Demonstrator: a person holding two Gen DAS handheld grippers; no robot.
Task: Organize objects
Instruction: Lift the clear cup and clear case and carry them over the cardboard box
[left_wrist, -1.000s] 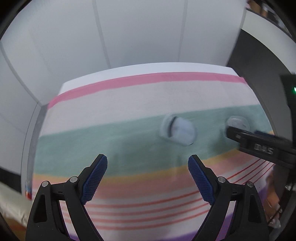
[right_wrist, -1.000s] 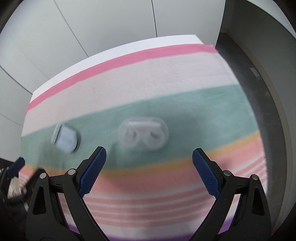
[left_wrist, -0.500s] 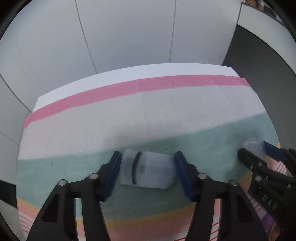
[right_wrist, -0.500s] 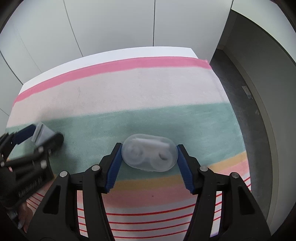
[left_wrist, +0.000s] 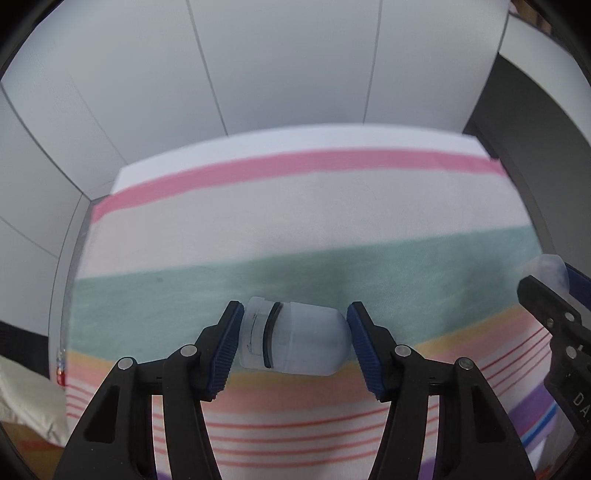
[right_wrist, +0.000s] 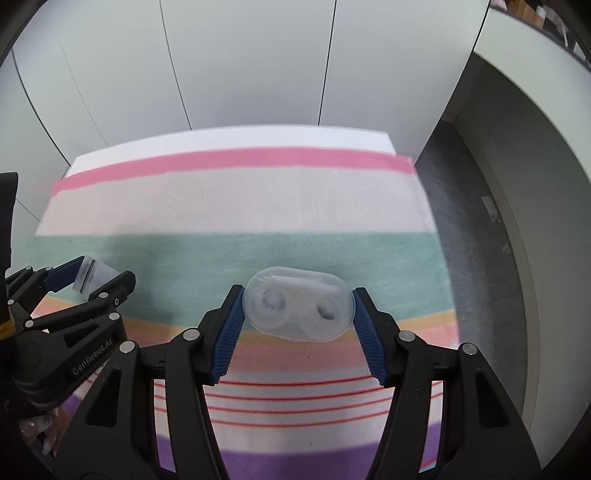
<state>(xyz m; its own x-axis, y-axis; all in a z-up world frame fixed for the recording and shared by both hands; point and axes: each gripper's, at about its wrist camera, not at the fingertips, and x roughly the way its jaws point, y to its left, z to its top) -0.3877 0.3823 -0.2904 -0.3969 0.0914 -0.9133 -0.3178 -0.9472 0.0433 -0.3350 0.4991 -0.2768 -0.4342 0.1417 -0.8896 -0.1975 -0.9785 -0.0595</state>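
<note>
Both grippers loaded, items held crosswise
Left gripper (left_wrist: 293, 338) clamps the bottle (left_wrist: 295, 338), axis 9-to-3; right gripper (right_wrist: 297, 314) clamps the oval case (right_wrist: 298, 304) likewise

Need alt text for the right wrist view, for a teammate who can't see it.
The right gripper is shut on a clear oval case above a striped cloth. At left, the left gripper holds a small translucent bottle.

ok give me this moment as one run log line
left gripper: shut on small bottle | right gripper: shut on oval case | both over striped cloth
</note>
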